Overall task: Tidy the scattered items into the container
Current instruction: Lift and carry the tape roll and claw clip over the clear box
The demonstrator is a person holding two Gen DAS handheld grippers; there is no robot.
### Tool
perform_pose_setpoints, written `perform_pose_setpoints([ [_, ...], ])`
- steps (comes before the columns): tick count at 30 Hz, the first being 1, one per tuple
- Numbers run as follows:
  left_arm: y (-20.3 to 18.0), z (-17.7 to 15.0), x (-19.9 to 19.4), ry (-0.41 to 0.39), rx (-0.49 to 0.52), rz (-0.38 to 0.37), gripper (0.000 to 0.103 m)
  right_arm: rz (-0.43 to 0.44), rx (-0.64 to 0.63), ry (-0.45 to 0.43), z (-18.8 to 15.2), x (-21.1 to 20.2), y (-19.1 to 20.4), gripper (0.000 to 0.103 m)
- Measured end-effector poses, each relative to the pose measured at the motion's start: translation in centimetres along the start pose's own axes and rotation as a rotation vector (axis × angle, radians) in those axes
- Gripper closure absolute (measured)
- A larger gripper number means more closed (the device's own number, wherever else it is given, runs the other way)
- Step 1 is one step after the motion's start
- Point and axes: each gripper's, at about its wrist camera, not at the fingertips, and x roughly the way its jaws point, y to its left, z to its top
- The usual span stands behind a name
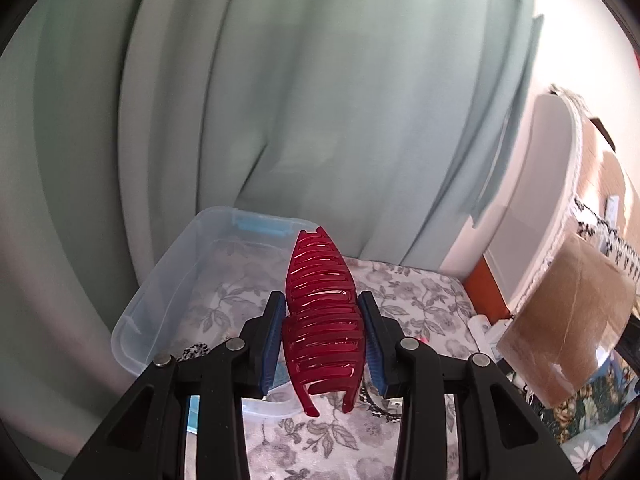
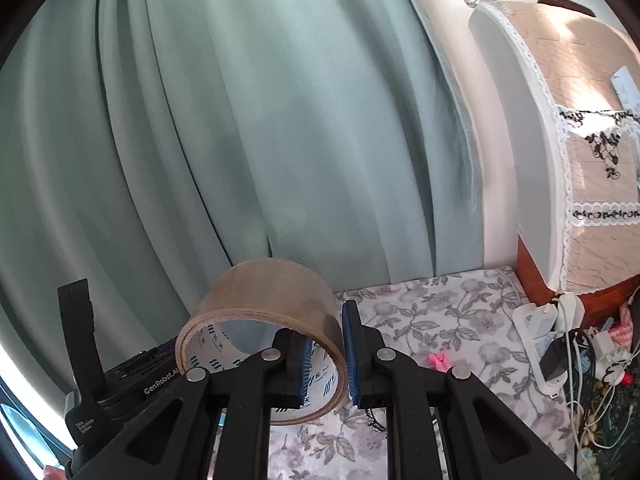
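My left gripper point(image 1: 321, 300) is shut on a translucent red hair claw clip point(image 1: 322, 320), which stands upright between the blue pads above the floral cloth. Just behind and left of it lies a clear plastic container point(image 1: 160, 280) with a blue latch, seemingly with nothing in it. My right gripper point(image 2: 327, 336) is shut on the wall of a brown packing tape roll point(image 2: 264, 296), one finger inside the ring and one outside. The same tape roll point(image 1: 572, 320) shows at the right in the left wrist view. The left gripper's black body point(image 2: 100, 380) appears at the lower left of the right wrist view.
A green curtain point(image 2: 240, 140) hangs close behind the floral cloth point(image 2: 440, 320). At the right stand a white appliance with a lace cover point(image 2: 580, 160) and a power strip with tangled cables point(image 2: 552, 340). A small pink item point(image 2: 438, 360) and a black-and-white hair tie point(image 1: 196, 350) lie on the cloth.
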Motion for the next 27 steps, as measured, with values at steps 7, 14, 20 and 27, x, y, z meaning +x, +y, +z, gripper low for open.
perform_pose_setpoints([
  [7, 4.7, 0.1, 0.5, 0.002, -0.089, 0.023, 0.065, 0.035, -0.051, 0.103, -1.6, 3.5, 3.1, 0.087],
  [14, 9.1, -0.1, 1.3, 0.018, -0.172, 0.041, 0.065, 0.061, -0.108, 0.179, -2.4, 7.2, 6.0, 0.087],
  [20, 11.1, -0.2, 2.1, 0.028, -0.2, 0.029, 0.065, 0.078, -0.123, 0.245, -3.3, 10.5, 7.4, 0.087],
  [27, 11.9, -0.3, 3.7, 0.053, -0.209, 0.007, 0.065, 0.073, -0.124, 0.28, -3.3, 13.3, 8.0, 0.087],
])
